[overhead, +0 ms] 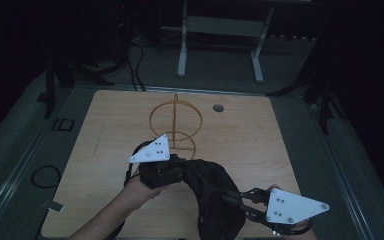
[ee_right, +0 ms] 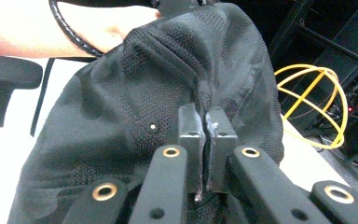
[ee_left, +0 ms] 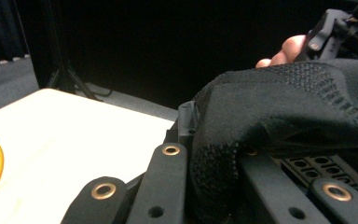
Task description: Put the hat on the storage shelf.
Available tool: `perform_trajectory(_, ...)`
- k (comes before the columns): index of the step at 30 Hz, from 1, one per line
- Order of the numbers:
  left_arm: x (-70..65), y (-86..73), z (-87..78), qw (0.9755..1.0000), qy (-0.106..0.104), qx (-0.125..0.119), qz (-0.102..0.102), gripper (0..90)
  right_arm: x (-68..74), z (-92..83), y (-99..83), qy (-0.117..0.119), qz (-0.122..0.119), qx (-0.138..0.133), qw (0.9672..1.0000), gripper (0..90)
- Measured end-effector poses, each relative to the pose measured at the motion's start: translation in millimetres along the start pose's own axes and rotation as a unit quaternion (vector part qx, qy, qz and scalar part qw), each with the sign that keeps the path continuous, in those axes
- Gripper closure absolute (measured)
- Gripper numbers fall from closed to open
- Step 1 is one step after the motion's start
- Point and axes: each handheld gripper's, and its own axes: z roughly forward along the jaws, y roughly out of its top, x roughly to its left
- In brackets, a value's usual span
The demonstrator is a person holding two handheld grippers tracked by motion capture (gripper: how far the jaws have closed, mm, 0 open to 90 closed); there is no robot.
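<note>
A black mesh cap (overhead: 207, 187) hangs between both grippers over the near part of the wooden table (overhead: 260, 140). My left gripper (overhead: 180, 172) is shut on one side of the cap (ee_left: 279, 98), with fabric draped over its jaws (ee_left: 205, 135). My right gripper (overhead: 230, 197) pinches the cap's opposite edge; in the right gripper view its pads (ee_right: 207, 126) are pressed together on a fold of the cap (ee_right: 135, 102). A yellow wire globe stand (overhead: 175, 120) stands upright behind the cap, mid-table, and is also in the right gripper view (ee_right: 313, 86).
A round cable hole (overhead: 218, 107) is in the table's far right part. White desk legs (overhead: 182, 50) stand on the floor beyond the table. A coiled cable (overhead: 45, 176) lies on the floor at left. The person's hand (ee_right: 37, 32) holds the left gripper.
</note>
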Motion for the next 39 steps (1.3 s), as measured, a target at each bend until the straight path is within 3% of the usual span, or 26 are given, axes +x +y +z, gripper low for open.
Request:
perform_trajectory(10, 1.6, -1.0, 3.8, 1.0, -0.002, 0.006, -0.001, 87.9, -2.5, -9.9, 0.1, -0.001, 0.027, -0.03, 0.9992, 88.3)
perform_trajectory(14, -2.8, 0.6, 1.2, 0.9996, 0.014, 0.008, 0.022, 85.4, -2.9, -13.8, 1.0, -0.011, 0.029, -0.034, 0.9989, 88.4)
perform_trajectory(21, -8.5, 1.4, -6.7, 0.9982, 0.031, 0.011, 0.049, 71.9, -6.0, -23.0, 1.9, -0.017, 0.038, -0.049, 0.9979, 88.4)
perform_trajectory(27, -7.6, -3.6, -17.0, 0.9968, 0.061, 0.008, 0.051, 48.2, -10.6, -27.2, 1.9, -0.024, 0.05, -0.06, 0.9966, 88.4)
perform_trajectory(32, -6.5, -15.4, -28.7, 0.9949, 0.083, 0.011, 0.055, 38.7, -19.0, -37.2, 0.7, -0.052, 0.071, -0.071, 0.9935, 88.4)
perform_trajectory(33, -6.6, -18.6, -30.4, 0.9941, 0.093, 0.013, 0.054, 33.0, -21.5, -39.0, 0.4, -0.052, 0.078, -0.078, 0.9925, 88.4)
perform_trajectory(36, -4.8, -29.6, -36.7, 0.9928, 0.112, 0.011, 0.041, 23.3, -28.9, -42.9, 1.4, -0.093, 0.086, -0.074, 0.9892, 88.4)
perform_trajectory(39, -1.7, -39.9, -44.4, 0.9898, 0.14, 0.006, 0.024, 13.8, -37.8, -46.7, 3.0, -0.115, 0.092, -0.083, 0.9856, 88.4)
